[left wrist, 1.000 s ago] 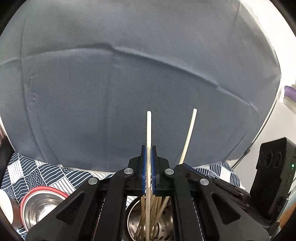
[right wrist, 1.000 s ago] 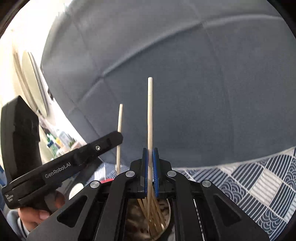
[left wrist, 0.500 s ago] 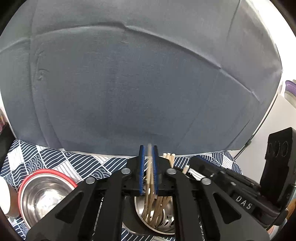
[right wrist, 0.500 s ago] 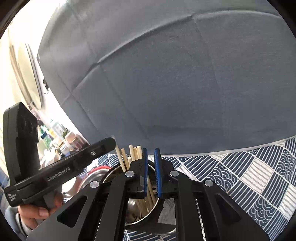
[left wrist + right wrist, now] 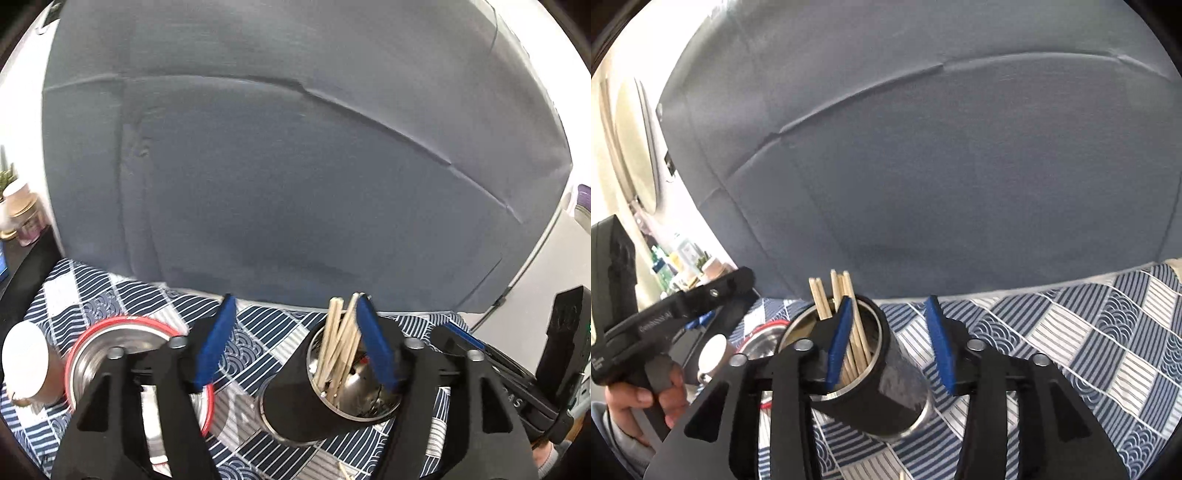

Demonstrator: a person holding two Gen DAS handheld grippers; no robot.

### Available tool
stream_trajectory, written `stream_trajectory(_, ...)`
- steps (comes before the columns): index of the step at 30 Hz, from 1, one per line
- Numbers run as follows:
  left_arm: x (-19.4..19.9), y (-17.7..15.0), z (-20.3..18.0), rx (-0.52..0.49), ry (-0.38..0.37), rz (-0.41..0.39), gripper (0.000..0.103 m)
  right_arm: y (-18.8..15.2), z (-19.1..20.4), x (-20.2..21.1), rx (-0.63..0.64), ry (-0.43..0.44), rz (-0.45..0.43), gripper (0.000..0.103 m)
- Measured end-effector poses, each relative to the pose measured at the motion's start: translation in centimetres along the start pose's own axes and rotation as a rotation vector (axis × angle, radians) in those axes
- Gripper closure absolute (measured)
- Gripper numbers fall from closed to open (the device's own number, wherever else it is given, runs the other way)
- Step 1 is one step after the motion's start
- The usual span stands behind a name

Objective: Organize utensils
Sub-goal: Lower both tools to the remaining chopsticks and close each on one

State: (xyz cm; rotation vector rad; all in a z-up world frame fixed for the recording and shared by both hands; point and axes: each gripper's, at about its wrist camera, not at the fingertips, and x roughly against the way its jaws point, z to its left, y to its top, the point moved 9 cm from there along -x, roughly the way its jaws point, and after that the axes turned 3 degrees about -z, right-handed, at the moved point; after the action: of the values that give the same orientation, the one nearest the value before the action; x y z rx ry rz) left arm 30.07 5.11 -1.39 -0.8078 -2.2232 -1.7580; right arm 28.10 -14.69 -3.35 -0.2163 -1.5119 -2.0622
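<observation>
A grey fabric backdrop stands behind a table covered with a blue-and-white patterned tablecloth.

Change from one second ago: each gripper then clamped a single upright chopstick above the holder. Both sticks are now released and stand with the other wooden chopsticks in the black utensil holder, whose inside is steel. Both wrist views have since shifted sideways, so the holder sits off-centre in each.

Left gripper: jaws opening, blue pads well apart, nothing pressed between them. In the left wrist view the right-hand pad overlaps the holder's rim and the chopstick tops; whether it touches them cannot be told. Patterned cloth shows between the fingers.

Right gripper: jaws opening, pads apart, nothing clamped. Its left-hand pad lies in front of the holder's mouth and partly hides the chopsticks; the holder's wall shows in the gap.

Surroundings: a steel bowl with a red rim stands left of the holder, partly hidden by the left gripper's finger. A white-lidded brown cup stands just beside the bowl. In the right wrist view a hand grips the left gripper's handle at the left edge.
</observation>
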Motion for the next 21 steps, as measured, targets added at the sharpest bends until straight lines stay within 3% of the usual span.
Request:
stream_trajectory(7, 1.5, -2.2, 0.7, 0.002, 0.037, 0.03, 0.018, -2.6, -0.6, 1.5, 0.021, -0.036, 0.038, 0.038)
stream_trajectory(14, 1.8, -5.7, 1.7, 0.025, 0.074, 0.118, 0.01, -7.4, -1.4, 1.5, 0.073, -0.07, 0.145, 0.023)
stream_trajectory(21, 1.5, -10.2, 2.5, 0.053, 0.114, 0.245, 0.006, -14.2, -3.4, 1.7, 0.124, -0.122, 0.294, 0.019)
